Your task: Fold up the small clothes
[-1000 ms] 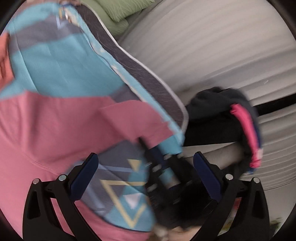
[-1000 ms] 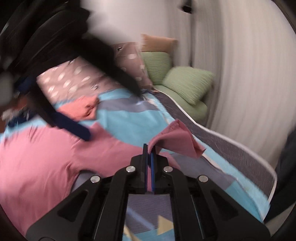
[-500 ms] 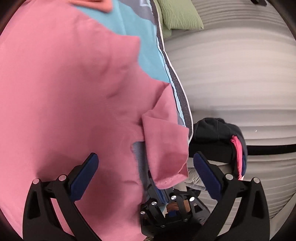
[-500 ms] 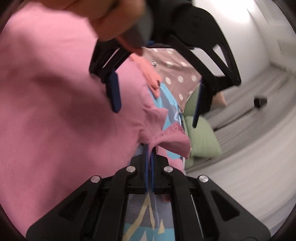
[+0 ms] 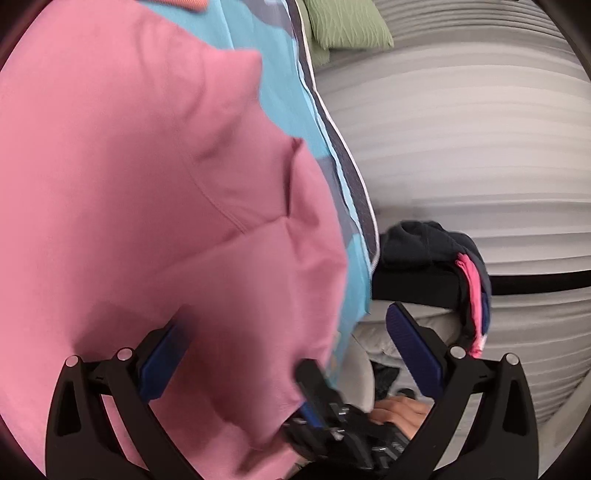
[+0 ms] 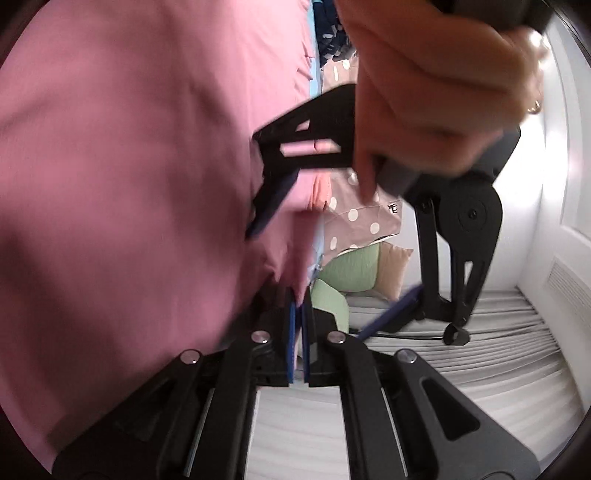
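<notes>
Pink fabric everywhere: the pink garment (image 5: 155,206) lies on the blue patterned bedspread (image 5: 280,92). The right hand-held gripper (image 6: 298,314) is pinched tight on its near edge; the left hand-held gripper (image 5: 284,354) hovers above, blue pads (image 5: 410,347) spread wide, holding nothing.

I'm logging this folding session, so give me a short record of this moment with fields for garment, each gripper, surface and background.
garment: pink garment, lifted at one edge
right gripper: shut on the garment's edge
left gripper: open, holding nothing
surface: patterned blue bedspread
background: green cushion, dark clothes pile, polka-dot pillow
</notes>
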Tool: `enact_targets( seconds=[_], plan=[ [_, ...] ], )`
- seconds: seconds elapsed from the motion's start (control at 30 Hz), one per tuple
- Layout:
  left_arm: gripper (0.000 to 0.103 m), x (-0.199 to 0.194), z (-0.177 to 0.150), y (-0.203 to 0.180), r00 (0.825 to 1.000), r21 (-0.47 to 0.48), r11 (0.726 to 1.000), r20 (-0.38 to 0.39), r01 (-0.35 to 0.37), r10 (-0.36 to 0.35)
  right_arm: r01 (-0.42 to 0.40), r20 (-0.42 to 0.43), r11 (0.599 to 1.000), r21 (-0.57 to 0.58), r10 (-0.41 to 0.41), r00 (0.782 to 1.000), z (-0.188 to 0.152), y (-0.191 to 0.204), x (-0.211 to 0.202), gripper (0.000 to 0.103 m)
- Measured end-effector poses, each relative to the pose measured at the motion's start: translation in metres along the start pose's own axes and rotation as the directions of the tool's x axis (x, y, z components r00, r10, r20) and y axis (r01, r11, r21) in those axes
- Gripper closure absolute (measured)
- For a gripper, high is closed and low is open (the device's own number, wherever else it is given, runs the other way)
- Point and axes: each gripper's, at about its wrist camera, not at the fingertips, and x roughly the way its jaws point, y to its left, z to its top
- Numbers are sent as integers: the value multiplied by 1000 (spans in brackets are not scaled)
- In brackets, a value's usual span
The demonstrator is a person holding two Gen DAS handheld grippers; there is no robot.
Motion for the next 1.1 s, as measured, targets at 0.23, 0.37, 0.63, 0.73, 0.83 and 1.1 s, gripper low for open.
enact_targets(
  seconds=[0.23,0.37,0.63,0.73,0.83,1.1],
  plan=[
    [38,-4,-12,4,999,26,999,8,-35,34,-20,-40,995,102,24,999,1,-13,10,101],
    [70,-10,-20,14,998,3,999,27,-49,49,-11,-55,992,129,18,998,-11,-14,11,100],
    [101,-28,-21,20,987,21,996,136,-86,82,-13,-85,987,160,27,996,-13,-23,19,100],
    [102,-30,-22,27,987,15,998,149,-65,62,-16,-99,983,182,34,995,-13,-28,19,100],
    [102,-35,-23,25,986,23,1000,168,-12,8,1,-118,981,196,23,993,-7,-41,37,100],
    [102,-77,-22,-19,969,118,992,237,45,-72,59,-136,946,320,-16,991,10,-77,49,50]
  ],
)
